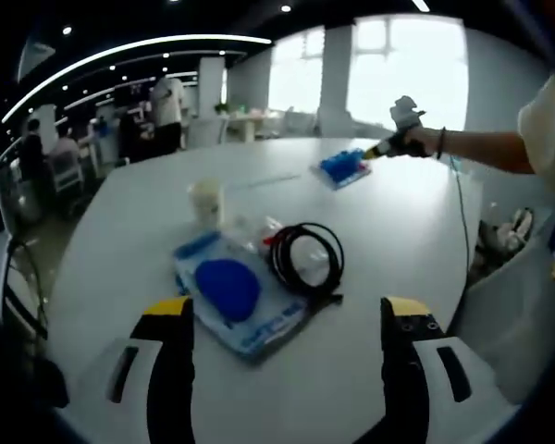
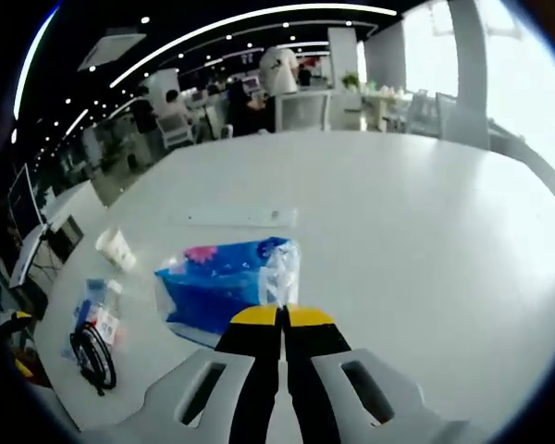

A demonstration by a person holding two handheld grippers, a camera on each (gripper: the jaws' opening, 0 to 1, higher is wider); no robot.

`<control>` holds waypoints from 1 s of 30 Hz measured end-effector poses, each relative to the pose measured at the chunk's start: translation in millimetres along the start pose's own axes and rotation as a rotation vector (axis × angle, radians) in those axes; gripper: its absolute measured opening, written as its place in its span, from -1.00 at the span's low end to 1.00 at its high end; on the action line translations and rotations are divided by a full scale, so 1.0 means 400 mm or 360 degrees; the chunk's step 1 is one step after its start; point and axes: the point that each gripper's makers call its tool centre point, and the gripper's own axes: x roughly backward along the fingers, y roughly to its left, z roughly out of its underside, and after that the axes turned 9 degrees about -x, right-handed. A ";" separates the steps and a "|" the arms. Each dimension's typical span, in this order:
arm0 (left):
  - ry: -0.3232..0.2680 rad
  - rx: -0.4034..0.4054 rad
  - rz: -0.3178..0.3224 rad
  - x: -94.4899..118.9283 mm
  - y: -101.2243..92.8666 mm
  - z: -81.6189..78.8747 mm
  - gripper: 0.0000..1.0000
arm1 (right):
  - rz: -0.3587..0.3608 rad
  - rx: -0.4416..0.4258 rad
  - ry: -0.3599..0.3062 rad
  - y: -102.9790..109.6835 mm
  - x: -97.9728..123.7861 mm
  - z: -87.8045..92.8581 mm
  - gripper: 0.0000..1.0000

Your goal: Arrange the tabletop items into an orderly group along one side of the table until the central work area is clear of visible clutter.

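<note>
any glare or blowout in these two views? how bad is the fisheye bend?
Left gripper view: windows blown out white, table edge strongly curved. Right gripper view: window glare at upper right washes the table, ceiling light strips bend into arcs, far people soft.

People stand among office desks beyond the table, under ceiling light strips, beside bright windows.
</note>
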 end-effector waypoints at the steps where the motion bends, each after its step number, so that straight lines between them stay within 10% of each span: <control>1: 0.0002 0.0001 -0.0002 0.000 0.001 0.001 0.61 | 0.0001 0.0007 0.0010 -0.002 -0.010 0.002 -0.98; 30: 0.0115 -0.0018 -0.0128 0.006 0.057 0.053 0.59 | -0.0008 -0.0114 0.0067 -0.090 -0.190 0.031 -0.98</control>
